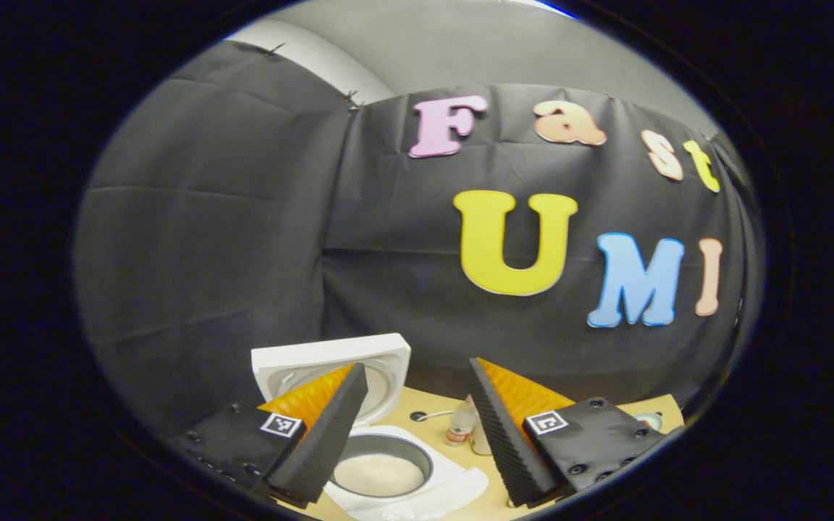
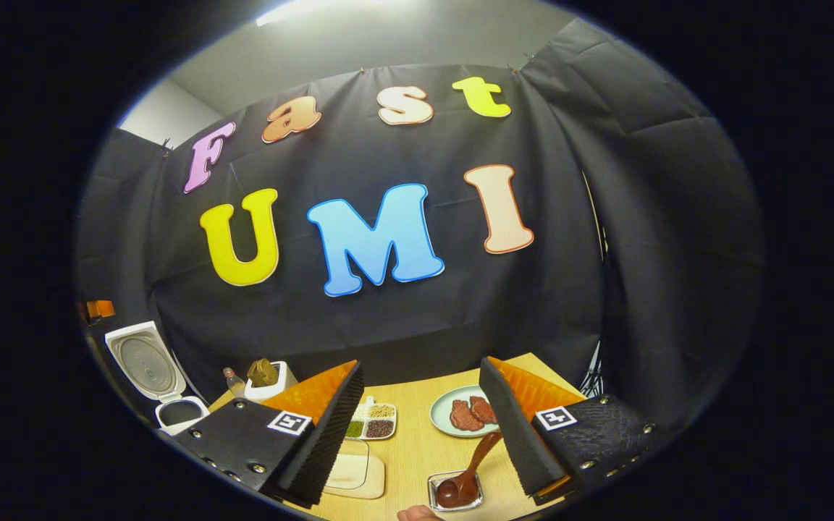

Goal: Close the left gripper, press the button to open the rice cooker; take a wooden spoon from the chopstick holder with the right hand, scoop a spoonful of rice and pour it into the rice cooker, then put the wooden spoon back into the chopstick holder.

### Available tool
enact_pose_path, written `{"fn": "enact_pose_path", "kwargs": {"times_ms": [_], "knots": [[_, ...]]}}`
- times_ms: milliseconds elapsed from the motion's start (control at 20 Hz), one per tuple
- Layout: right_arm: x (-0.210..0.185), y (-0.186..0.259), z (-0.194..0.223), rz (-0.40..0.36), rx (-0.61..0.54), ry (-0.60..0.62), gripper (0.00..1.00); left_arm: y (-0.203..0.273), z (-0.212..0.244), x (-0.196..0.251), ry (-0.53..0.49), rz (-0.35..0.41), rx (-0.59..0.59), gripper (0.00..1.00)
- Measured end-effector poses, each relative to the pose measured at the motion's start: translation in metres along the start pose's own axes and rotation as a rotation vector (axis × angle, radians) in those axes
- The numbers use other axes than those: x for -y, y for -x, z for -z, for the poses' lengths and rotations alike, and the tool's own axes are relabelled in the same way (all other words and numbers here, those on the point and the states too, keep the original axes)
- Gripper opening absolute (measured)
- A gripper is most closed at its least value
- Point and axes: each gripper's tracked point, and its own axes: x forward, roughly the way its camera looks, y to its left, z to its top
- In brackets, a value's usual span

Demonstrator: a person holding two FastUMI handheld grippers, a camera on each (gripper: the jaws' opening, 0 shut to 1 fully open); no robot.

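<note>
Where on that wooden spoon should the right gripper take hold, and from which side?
Grip the wooden spoon on its upper handle, coming from above. Its bowl sits down in the small metal tray while the handle slants up toward the right hand-held gripper, whose open fingers could likely straddle it there.

white rice cooker (image 1: 330,359); brown wooden spoon (image 2: 469,470); pale green plate (image 2: 443,413)

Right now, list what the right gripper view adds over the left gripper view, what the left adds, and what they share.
Right gripper view: the open right claw, a plate of meat, a divided grain tray, the wooden spoon resting in a small dish.
Left gripper view: the open left claw, rice inside the cooker's pot.
Both: the rice cooker with lid raised, a small bottle, the table.
</note>
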Motion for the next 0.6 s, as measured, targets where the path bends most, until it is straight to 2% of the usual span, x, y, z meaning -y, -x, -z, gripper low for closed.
{"fn": "enact_pose_path", "kwargs": {"times_ms": [250, 400, 500, 550, 600], "knots": [[-0.008, -0.003, -0.008, 0.026, -0.004, -0.030, 0.97, -0.049, -0.014, -0.044, 0.007, -0.092, -0.010, 0.96], [-0.011, -0.003, -0.026, 0.034, 0.055, -0.033, 0.97, -0.071, -0.015, -0.058, 0.012, -0.125, -0.018, 0.96], [-0.004, -0.002, -0.037, 0.067, 0.095, -0.012, 0.97, -0.090, -0.014, -0.066, 0.011, -0.147, -0.032, 0.96], [-0.004, -0.002, -0.040, 0.068, 0.100, -0.002, 0.97, -0.101, -0.013, -0.071, 0.011, -0.160, -0.035, 1.00], [-0.005, -0.002, -0.041, 0.068, 0.099, 0.002, 0.97, -0.112, -0.012, -0.075, 0.015, -0.176, -0.042, 0.96]]}}
